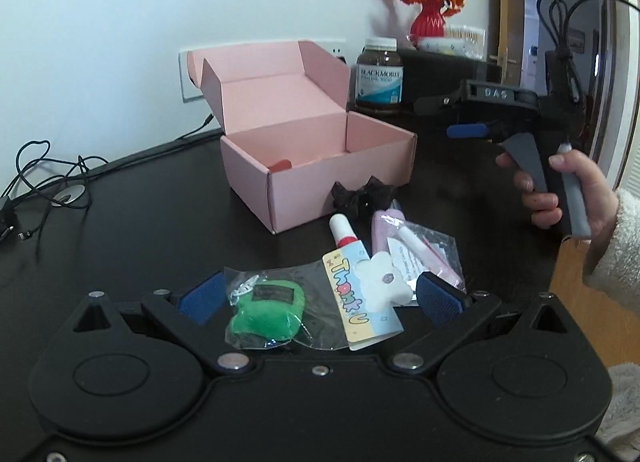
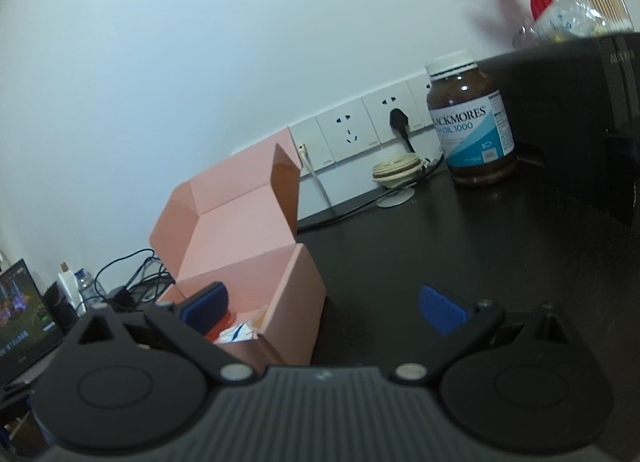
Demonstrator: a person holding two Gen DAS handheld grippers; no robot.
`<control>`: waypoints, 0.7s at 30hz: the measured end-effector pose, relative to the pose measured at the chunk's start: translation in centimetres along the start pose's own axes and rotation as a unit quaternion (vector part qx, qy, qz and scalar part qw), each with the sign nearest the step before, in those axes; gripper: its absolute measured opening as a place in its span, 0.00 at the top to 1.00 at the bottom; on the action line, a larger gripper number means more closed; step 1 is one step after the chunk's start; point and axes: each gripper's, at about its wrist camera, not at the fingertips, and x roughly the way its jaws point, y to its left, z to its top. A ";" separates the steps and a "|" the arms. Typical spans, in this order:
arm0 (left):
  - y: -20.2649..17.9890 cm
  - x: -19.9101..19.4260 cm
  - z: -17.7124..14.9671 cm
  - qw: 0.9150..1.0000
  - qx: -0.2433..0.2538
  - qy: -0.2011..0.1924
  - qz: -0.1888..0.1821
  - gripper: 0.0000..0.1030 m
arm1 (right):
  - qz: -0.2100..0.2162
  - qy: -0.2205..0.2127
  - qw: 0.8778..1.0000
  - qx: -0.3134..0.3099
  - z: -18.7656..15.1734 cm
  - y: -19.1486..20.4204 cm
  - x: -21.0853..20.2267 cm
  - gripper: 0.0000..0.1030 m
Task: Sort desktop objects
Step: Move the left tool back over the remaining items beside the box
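Spread wide, the left tool [image 1: 320,294] is seen low over the bench [image 1: 140,222], its pads on either side of a bagged green plush [image 1: 264,314] and a "Thank U" card [image 1: 360,298], gripping neither. A glue stick [image 1: 344,232], pink packets [image 1: 416,250] and a black bow [image 1: 364,196] lie just in front of the pink box [image 1: 320,178]. Only the left view shows these, and the hand [image 1: 568,198] raising the right tool [image 1: 468,130] right of the box. The right view alone shows wall sockets [image 2: 360,130] behind the box [image 2: 248,262], items inside it, and the right tool [image 2: 324,310] spread, empty. A brown bottle [image 2: 472,122] stands beyond.
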 end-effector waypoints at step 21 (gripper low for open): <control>-2.0 1.2 -0.2 0.996 0.081 0.035 0.007 0.00 | 0.008 0.020 0.999 0.030 0.3 -1.3 0.9 0.01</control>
